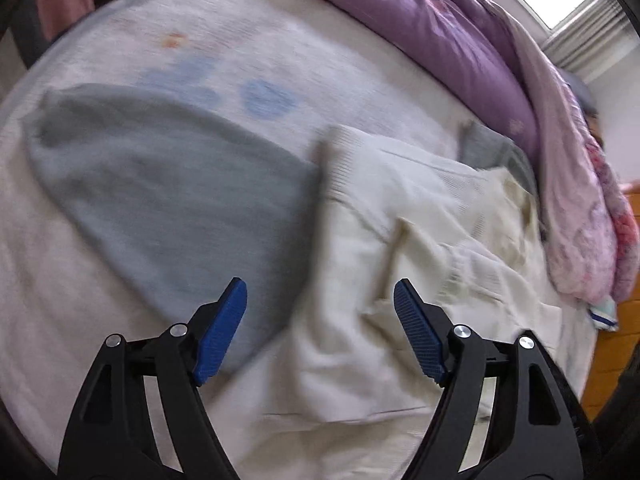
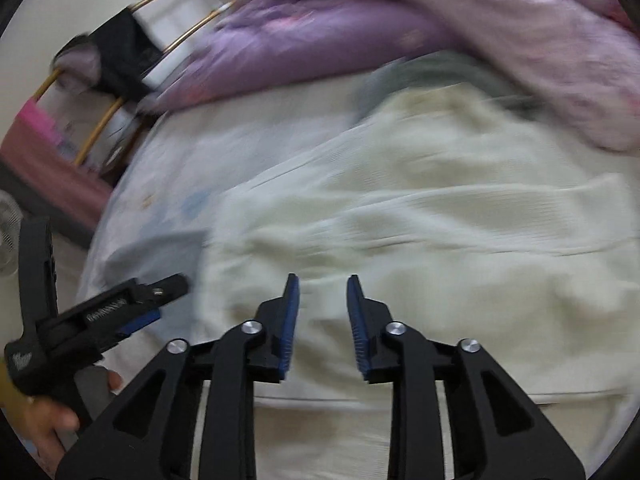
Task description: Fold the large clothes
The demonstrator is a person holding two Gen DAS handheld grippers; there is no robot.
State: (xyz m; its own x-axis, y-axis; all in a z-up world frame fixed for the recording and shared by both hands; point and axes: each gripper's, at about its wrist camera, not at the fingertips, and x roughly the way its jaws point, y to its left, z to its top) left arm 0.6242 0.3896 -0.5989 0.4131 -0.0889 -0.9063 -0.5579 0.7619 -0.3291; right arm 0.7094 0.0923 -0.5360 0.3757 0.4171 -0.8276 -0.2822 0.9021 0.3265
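Observation:
A cream knit garment lies rumpled on the bed, and it fills the middle of the right wrist view. To its left lies a flat grey-blue garment, whose corner also shows in the right wrist view. My left gripper hovers open and wide over the seam between the two, nothing between its blue pads. My right gripper hangs above the cream garment's near part, jaws partly apart and empty. The left gripper shows at the lower left there, held by a hand.
A white bed sheet with faint blue and orange spots covers the bed. A purple quilt and pink floral bedding are heaped along the far side. A grey cloth pokes out beyond the cream garment. A rack with pink items stands at left.

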